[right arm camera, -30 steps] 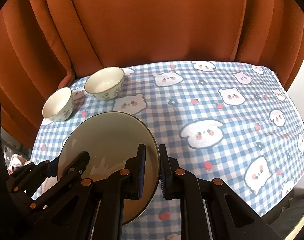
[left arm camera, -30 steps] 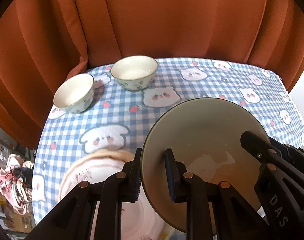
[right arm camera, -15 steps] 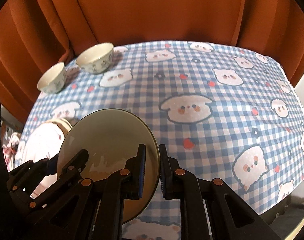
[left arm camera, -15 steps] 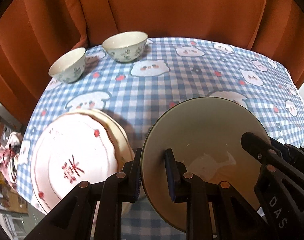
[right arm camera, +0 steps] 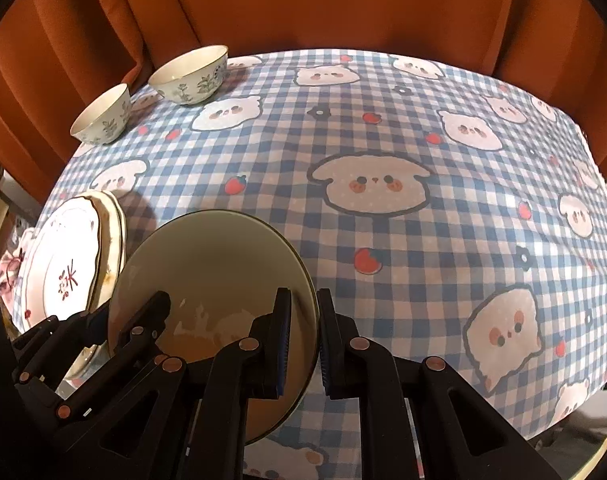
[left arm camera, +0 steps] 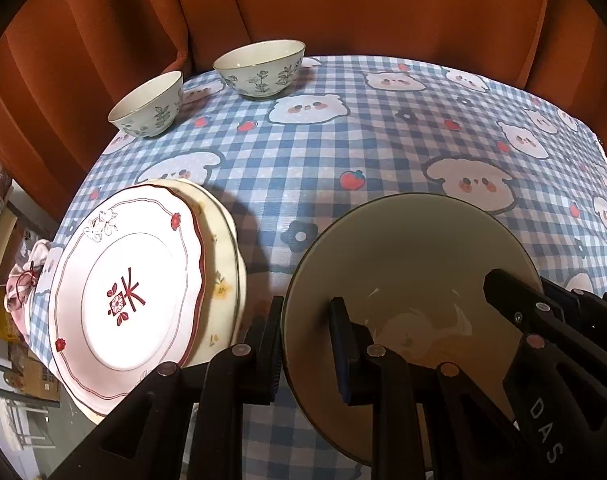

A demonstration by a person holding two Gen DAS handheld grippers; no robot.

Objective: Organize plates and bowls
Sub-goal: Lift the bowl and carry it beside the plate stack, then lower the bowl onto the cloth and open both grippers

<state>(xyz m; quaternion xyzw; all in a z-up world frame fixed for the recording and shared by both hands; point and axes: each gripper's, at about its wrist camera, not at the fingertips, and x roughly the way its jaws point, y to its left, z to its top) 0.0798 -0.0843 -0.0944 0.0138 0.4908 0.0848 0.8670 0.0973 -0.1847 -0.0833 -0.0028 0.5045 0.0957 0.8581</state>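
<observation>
A large olive-rimmed bowl (left arm camera: 415, 264) hangs just above the checked table, held by both grippers. My left gripper (left arm camera: 307, 312) is shut on its left rim, one finger inside and one outside. My right gripper (right arm camera: 304, 300) is shut on the right rim of the same bowl (right arm camera: 215, 256). A pink plate with red marks tops a stack of plates (left arm camera: 131, 292) at the table's left edge, just left of the bowl. Two small floral bowls (left arm camera: 149, 104) (left arm camera: 261, 68) stand upright at the far left corner.
The table (left arm camera: 383, 152) wears a blue-and-white checked cloth with cartoon animals. An orange curtain (left arm camera: 343, 8) hangs close behind it. The stack of plates (right arm camera: 63, 264) overhangs the left table edge. Clutter lies on the floor at the left.
Both grippers have sunk toward the table with the large bowl still gripped. The stack of plates has come fully into view at the left, and the small bowls now sit farther away.
</observation>
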